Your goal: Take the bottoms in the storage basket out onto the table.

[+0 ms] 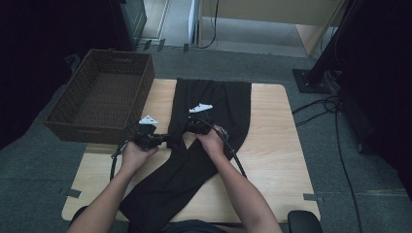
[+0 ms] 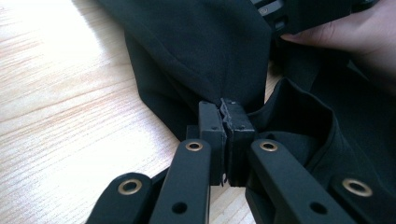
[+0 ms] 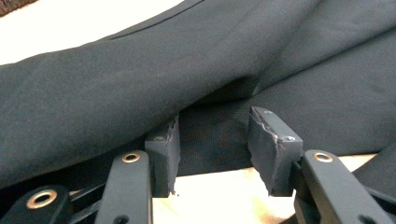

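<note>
A: Jaws first. Left gripper: pads pressed together with a pinch of the black trousers clamped between them, clear in the left gripper view. Right gripper: jaws apart, nothing pressed. Dark cloth lies in the gap and behind it, but the pads stand clear of it on both sides.

B: No earlier frame, so just the state. Where's the garment?

A: High view: trousers lie spread lengthwise down the middle of the wooden table, from the far edge to the near edge, where they hang over by the person. Folded or bunched around the middle, where both grippers sit.

B: Gripper places?

A: Left gripper at the left edge of the cloth, about mid-table, left hand behind it. Right gripper just right of it, over the cloth, right hand resting on the fabric. The two are near each other, not touching as far as I can tell.

B: Other stuff?

A: Brown wicker basket at the far left, overlapping the table's left corner, well apart from the trousers. Carpet floor around the table, black cables on it at right. In the left gripper view the right hand shows far right above the cloth.
</note>
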`<act>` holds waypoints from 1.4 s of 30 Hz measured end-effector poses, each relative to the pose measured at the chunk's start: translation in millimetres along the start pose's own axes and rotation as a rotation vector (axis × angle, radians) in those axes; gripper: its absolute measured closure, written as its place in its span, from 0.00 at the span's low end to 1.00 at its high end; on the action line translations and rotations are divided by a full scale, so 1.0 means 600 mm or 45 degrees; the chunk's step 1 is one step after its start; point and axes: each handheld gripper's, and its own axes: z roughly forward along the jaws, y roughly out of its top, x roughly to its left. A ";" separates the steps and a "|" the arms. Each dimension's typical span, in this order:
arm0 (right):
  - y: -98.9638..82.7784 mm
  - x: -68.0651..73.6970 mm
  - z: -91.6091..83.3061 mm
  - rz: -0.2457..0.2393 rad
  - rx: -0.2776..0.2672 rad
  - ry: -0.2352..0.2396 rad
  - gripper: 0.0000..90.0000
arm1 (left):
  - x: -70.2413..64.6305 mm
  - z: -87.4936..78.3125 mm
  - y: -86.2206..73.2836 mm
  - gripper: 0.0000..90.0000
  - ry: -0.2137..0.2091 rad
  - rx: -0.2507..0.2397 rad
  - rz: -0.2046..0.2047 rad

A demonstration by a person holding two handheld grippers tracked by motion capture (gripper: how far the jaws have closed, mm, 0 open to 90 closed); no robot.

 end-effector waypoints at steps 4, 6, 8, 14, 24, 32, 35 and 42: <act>-0.007 -0.006 -0.004 -0.011 -0.024 0.011 0.67 | 0.005 -0.009 0.000 0.98 0.017 -0.021 -0.014; -0.012 -0.012 -0.010 -0.001 -0.025 0.004 0.73 | 0.009 -0.015 -0.001 0.98 0.035 -0.034 -0.016; -0.015 -0.020 -0.016 0.003 -0.018 0.003 0.77 | 0.014 -0.019 -0.001 0.98 0.040 -0.040 -0.032; -0.020 -0.040 -0.029 -0.003 0.015 0.004 0.87 | 0.019 -0.027 -0.002 0.98 0.103 -0.043 -0.018; -0.042 -0.074 -0.063 0.005 0.062 -0.013 0.98 | 0.012 -0.024 0.000 0.87 0.118 -0.033 -0.025; -0.042 -0.082 -0.065 -0.006 0.069 -0.037 0.98 | -0.028 -0.020 -0.007 0.65 -0.011 -0.014 0.004; -0.044 -0.089 -0.067 0.010 0.067 -0.039 0.98 | -0.037 -0.005 -0.011 0.58 -0.039 0.035 0.008; -0.047 -0.095 -0.070 0.018 0.065 -0.042 0.98 | -0.058 0.027 -0.016 0.75 -0.047 0.117 0.082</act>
